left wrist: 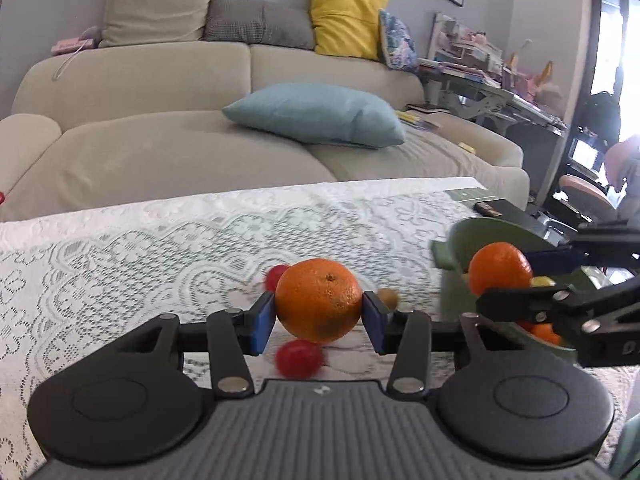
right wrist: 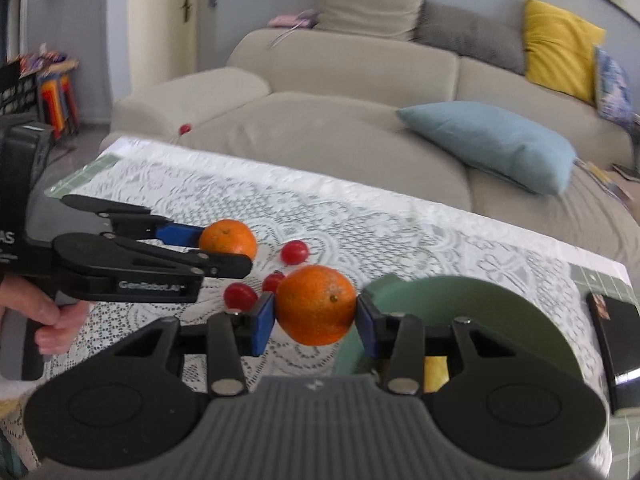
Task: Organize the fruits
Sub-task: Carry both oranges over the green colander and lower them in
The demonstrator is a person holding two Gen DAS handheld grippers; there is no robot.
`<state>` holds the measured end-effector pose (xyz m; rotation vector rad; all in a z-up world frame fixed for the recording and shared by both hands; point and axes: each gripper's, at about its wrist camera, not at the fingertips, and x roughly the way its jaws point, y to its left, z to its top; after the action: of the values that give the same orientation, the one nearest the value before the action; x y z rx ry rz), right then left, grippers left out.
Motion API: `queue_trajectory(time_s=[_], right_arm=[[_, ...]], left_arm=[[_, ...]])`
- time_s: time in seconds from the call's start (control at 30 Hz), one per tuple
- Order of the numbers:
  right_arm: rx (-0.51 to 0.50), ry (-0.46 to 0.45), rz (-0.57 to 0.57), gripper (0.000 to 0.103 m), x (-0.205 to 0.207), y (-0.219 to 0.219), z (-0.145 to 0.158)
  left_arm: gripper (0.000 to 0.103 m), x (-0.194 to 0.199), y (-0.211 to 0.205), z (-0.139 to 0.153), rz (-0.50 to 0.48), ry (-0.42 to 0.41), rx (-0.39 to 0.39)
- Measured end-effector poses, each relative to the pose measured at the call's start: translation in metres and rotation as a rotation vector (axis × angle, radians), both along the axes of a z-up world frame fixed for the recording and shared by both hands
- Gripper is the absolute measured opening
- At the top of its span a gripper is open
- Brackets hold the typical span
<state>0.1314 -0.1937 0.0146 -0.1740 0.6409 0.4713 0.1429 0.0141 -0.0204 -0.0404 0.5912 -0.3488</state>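
My left gripper (left wrist: 319, 317) is shut on an orange (left wrist: 319, 304), its blue pads pressing both sides, a little above the lace-covered table (left wrist: 160, 248). Cherry tomatoes (left wrist: 298, 359) and a small brown fruit (left wrist: 388, 298) lie beneath and behind it. To the right, my right gripper (left wrist: 504, 280) is shut on a second orange (left wrist: 500, 274) over the green bowl (left wrist: 476, 228). In the right wrist view that gripper (right wrist: 316, 320) grips its orange (right wrist: 316, 304) at the bowl's (right wrist: 480, 296) left rim. The left gripper (right wrist: 224, 250) holds its orange (right wrist: 228, 240) farther left, with three cherry tomatoes (right wrist: 294, 252) between.
The bowl holds orange fruit (left wrist: 544, 332) and something yellow (right wrist: 436, 372). A black flat object (right wrist: 612, 340) lies at the table's right end. A beige sofa (left wrist: 160, 152) with a blue cushion (left wrist: 320, 114) stands behind the table. A hand (right wrist: 48, 320) holds the left gripper's handle.
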Motion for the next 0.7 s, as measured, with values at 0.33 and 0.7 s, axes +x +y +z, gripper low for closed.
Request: queue_trajectory(time_s=[0.33,0.7], right_arm=[[0.055,-0.079,-0.169,0.041,-0.024,-0.044,-0.005],[0.061,-0.101,-0.292,0.041,-0.023,-0.086,-0.016]], left_arm=[[0.053,-0.023,-0.051,0.026,-0.082,0.001,0.006],[0.053,-0.021,-0.109,0.036,-0.191,0.007,0.103]])
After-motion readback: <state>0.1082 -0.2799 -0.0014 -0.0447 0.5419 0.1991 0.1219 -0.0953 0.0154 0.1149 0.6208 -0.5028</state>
